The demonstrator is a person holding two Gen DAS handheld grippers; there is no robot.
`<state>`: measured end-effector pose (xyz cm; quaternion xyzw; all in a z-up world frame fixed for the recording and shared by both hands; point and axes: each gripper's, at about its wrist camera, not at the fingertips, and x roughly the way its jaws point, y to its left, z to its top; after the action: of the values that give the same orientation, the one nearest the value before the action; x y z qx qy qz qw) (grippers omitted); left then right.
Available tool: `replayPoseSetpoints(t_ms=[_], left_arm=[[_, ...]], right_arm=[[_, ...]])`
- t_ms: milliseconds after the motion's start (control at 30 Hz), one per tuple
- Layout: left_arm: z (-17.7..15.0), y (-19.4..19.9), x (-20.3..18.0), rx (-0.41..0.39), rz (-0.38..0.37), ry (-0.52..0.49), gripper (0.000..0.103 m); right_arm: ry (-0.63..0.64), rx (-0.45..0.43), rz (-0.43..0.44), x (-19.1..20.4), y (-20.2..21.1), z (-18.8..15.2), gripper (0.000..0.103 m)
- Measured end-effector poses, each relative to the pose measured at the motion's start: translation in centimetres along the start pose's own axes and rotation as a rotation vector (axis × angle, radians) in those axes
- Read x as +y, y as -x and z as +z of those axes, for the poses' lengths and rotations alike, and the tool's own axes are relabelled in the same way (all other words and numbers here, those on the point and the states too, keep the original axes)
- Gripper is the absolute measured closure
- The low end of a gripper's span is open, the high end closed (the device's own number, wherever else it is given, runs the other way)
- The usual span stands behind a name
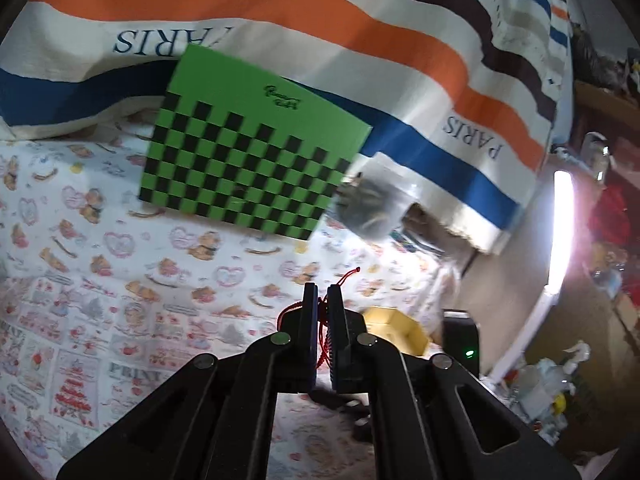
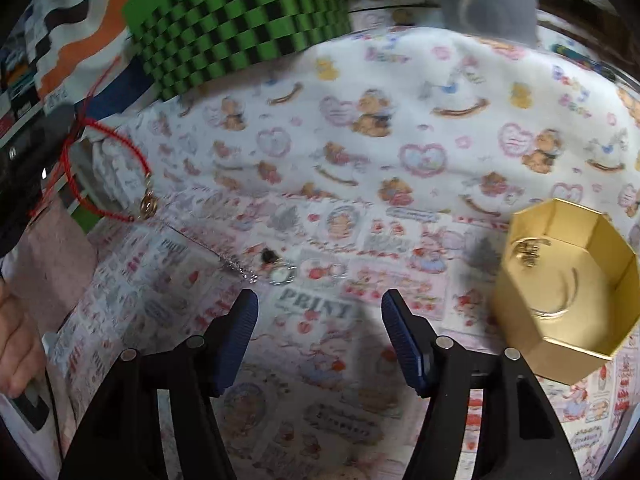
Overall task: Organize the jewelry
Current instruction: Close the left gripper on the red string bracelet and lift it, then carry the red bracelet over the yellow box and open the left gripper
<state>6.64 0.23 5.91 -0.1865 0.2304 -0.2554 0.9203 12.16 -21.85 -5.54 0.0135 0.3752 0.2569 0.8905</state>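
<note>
— Two risks. Left gripper (image 1: pixel 322 300) has its fingers pinching only the thin red cord bracelet (image 2: pixel 108 168), which dangles with its gold charm (image 2: pixel 149 204) above the printed cloth (image 2: pixel 400 100); a swing could snag it or slip it free.

— And the right gripper (image 2: pixel 318 308)?

— Fingers spread, nothing between them, aimed near the silver chain (image 2: pixel 256 270). Gold octagonal box (image 2: pixel 560 344) sits close beside; a careless reach might knock it.

Red bracelet (image 2: pixel 105 168); gold box (image 2: pixel 568 292); green/blk checked card (image 1: pixel 244 168)
</note>
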Motion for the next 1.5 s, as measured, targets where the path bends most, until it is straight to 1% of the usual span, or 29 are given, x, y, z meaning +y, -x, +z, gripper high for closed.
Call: replayPoseSetpoints(t_ms=[33, 100, 167, 233, 267, 367, 400, 433, 500, 567, 600, 667, 767, 800, 833, 867, 900, 967, 1067, 1100, 1133, 1167, 1200, 1267, 1367, 1500], left_arm=[[-0.1, -0.1, -0.1, 0.010, -0.013, 0.004, 0.100], [-0.3, -0.5, -0.5, 0.029, -0.038, 0.004, 0.100], [-0.6, -0.9, -1.1, 0.038, -0.035, -0.013, 0.100], [-0.8, -1.0, -1.5, 0.041, -0.039, -0.026, 0.100], [-0.9, -1.0, -1.6, 0.043, -0.044, -0.028, 0.100], [-1.0, -1.1, -1.5, 0.044, -0.046, -0.025, 0.100], [-1.0, -1.1, -1.4, 0.047, -0.050, -0.019, 0.100], [-1.0, -1.2, -1.3, 0.049, -0.050, -0.015, 0.100], [-1.0, -1.3, -1.0, 0.051, -0.036, -0.010, 0.100], [-1.1, -1.4, -0.7, 0.052, -0.035, 0.000, 0.100], [-1.1, -1.4, -0.5, 0.053, -0.031, 0.005, 0.100], [-1.1, -1.5, -0.3, 0.054, -0.021, 0.007, 0.100], [-1.1, -1.5, -0.2, 0.054, -0.014, 0.006, 0.100], [-1.1, -1.5, -0.2, 0.053, -0.010, 0.001, 0.100], [-1.2, -1.5, -0.3, 0.052, -0.008, -0.003, 0.100], [-1.2, -1.5, -0.3, 0.053, -0.004, -0.010, 0.100], [-1.3, -1.6, -0.4, 0.055, 0.004, -0.016, 0.100], [-1.3, -1.8, -0.3, 0.062, -0.003, -0.012, 0.100], [-1.4, -2.0, -0.4, 0.077, -0.039, 0.001, 0.100], [-1.5, -2.0, -0.6, 0.078, -0.039, -0.007, 0.100], [-1.5, -2.1, -0.8, 0.078, -0.032, -0.018, 0.100], [-1.6, -2.1, -0.9, 0.078, -0.019, -0.031, 0.100], [-1.7, -2.4, -1.0, 0.082, 0.011, -0.045, 0.100], [-2.0, -3.1, -0.7, 0.095, 0.097, -0.065, 0.100], [-2.6, -4.7, 0.3, 0.137, 0.188, -0.079, 0.100], [-3.7, -6.4, 2.1, 0.210, 0.217, -0.042, 0.100]], right_arm=[[0.008, 0.006, 0.035, 0.5, -0.1, -0.1, 0.039], [0.012, 0.007, 0.074, 1.2, -0.4, -0.1, 0.043], [0.001, 0.002, 0.109, 1.7, -0.6, -0.2, 0.049], [-0.008, 0.013, 0.157, 2.0, -0.8, -0.3, 0.057], [-0.007, 0.022, 0.174, 2.2, -1.0, -0.4, 0.059], [0.008, 0.016, 0.172, 2.8, -0.8, -0.7, 0.073], [0.007, 0.013, 0.176, 2.8, -0.8, -0.7, 0.088], [-0.002, 0.007, 0.174, 2.8, -0.8, -0.6, 0.101], [-0.025, -0.028, 0.166, 2.6, -0.3, -0.5, 0.102], [-0.009, -0.039, 0.198, 2.7, 0.3, -0.4, 0.102], [-0.008, -0.043, 0.197, 2.5, 0.5, -0.4, 0.102], [-0.007, -0.054, 0.175, 2.3, 1.0, -0.4, 0.102], [0.020, -0.082, 0.115, 2.5, 1.5, -0.5, 0.101], [0.048, -0.067, 0.128, 2.9, 1.5, -0.5, 0.096], [0.069, -0.061, 0.144, 3.1, 1.7, -0.5, 0.084], [0.087, -0.068, 0.143, 3.4, 1.9, -0.6, 0.078], [0.101, -0.079, 0.127, 3.8, 2.0, -0.7, 0.067], [0.110, -0.079, 0.123, 4.0, 1.9, -0.7, 0.065], [0.095, -0.067, 0.111, 4.2, 0.9, -0.6, 0.065], [0.093, -0.066, 0.109, 4.3, 0.4, -0.7, 0.070], [0.091, -0.068, 0.111, 4.2, 0.2, -0.6, 0.088], [0.090, -0.063, 0.104, 4.2, -0.1, -0.7, 0.099], [0.092, -0.060, 0.080, 4.1, -0.2, -0.8, 0.101], [0.101, -0.088, 0.030, 3.9, 0.0, -0.9, 0.101], [0.071, -0.133, 0.004, 3.1, 1.3, -0.7, 0.101], [0.064, -0.193, -0.021, 2.5, 3.2, -0.3, 0.101]])
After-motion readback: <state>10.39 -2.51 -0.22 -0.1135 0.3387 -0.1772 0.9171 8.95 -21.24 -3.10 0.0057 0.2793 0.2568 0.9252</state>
